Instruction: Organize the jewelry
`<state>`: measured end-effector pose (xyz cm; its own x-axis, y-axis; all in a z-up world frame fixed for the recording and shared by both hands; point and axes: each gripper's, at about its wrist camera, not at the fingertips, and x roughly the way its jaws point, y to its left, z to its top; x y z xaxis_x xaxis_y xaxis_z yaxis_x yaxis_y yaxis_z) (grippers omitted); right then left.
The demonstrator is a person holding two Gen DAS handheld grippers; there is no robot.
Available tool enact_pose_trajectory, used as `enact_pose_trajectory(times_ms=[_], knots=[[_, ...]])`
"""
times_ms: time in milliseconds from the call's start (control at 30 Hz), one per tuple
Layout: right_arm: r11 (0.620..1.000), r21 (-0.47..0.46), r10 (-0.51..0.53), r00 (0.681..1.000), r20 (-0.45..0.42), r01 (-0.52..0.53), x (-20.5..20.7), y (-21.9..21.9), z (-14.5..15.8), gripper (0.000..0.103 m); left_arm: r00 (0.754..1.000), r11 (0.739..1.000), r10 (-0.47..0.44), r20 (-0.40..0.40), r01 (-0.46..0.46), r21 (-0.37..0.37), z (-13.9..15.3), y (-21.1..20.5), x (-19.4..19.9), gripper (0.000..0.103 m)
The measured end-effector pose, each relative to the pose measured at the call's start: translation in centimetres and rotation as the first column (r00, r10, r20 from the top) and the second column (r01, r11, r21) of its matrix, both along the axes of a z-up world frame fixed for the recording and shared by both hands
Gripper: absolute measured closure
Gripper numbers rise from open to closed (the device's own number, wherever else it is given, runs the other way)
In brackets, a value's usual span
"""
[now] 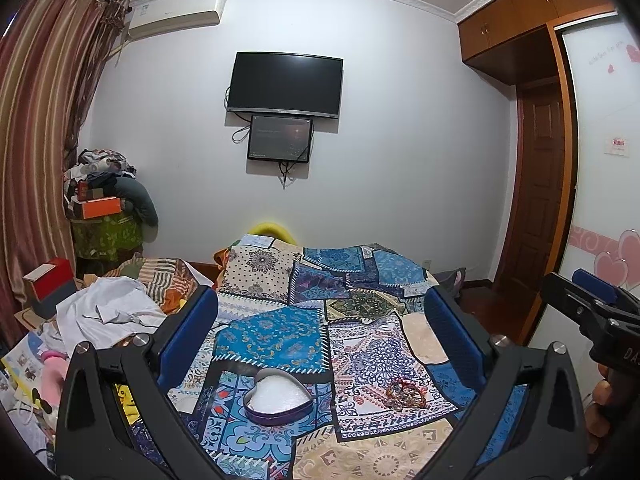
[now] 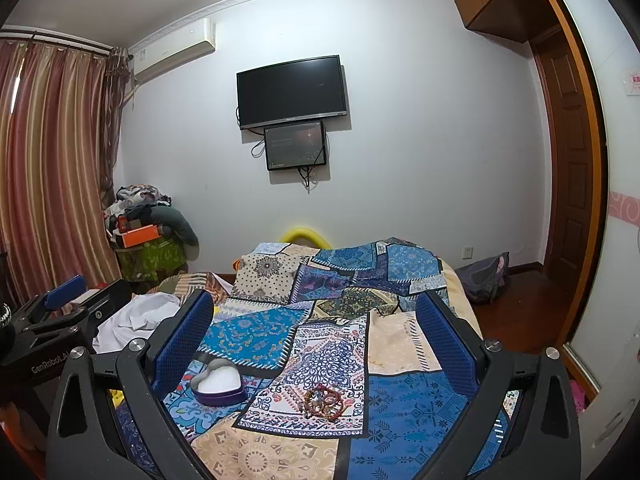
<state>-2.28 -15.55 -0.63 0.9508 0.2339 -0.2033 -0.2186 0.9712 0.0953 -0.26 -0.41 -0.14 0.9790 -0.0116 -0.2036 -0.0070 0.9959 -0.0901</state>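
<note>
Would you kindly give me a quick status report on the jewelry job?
Left gripper, right gripper open, empty. Bracelets piled on bedspread, right of open heart tin. Nothing in the way.

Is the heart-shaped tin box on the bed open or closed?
Open: the heart-shaped tin has no lid on, and its white lining shows.

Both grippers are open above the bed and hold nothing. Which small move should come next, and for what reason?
Probably the right gripper should go down to the beaded bracelets. They lie in a loose pile on the patchwork bedspread, apart from the open heart-shaped tin, which has only white lining in it. The pile lies more toward the right gripper's side, so the left gripper may wait by the tin.
</note>
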Motion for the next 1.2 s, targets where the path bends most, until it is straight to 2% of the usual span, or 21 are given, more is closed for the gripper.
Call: enact_pose_trajectory(times_ms=[467, 867, 1033, 1200], knots=[[1.000, 0.002, 0.001, 1.000, -0.005, -0.001, 0.1, 0.2, 0.0, 0.003, 1.000, 1.000, -0.013, -0.020, 0.013, -0.001, 0.4, 0.1, 0.0, 0.000], [1.000, 0.001, 0.004, 1.000, -0.015, -0.004, 0.6, 0.1, -0.6, 0.003, 1.000, 1.000, -0.001, 0.024, 0.001, -0.014, 0.0, 0.1, 0.4, 0.000], [1.000, 0.007, -0.003, 0.999, -0.035, 0.003, 1.3, -0.7, -1.4, 0.003, 1.000, 0.999, 0.008, -0.016, -0.009, -0.035, -0.4, 0.5, 1.8, 0.000], [1.000, -0.004, -0.028, 0.997, -0.078, 0.027, 2.7, -1.7, -2.6, 0.003, 0.996, 0.999, 0.023, -0.090, -0.025, -0.023, -1.8, 0.3, 4.5, 0.000]])
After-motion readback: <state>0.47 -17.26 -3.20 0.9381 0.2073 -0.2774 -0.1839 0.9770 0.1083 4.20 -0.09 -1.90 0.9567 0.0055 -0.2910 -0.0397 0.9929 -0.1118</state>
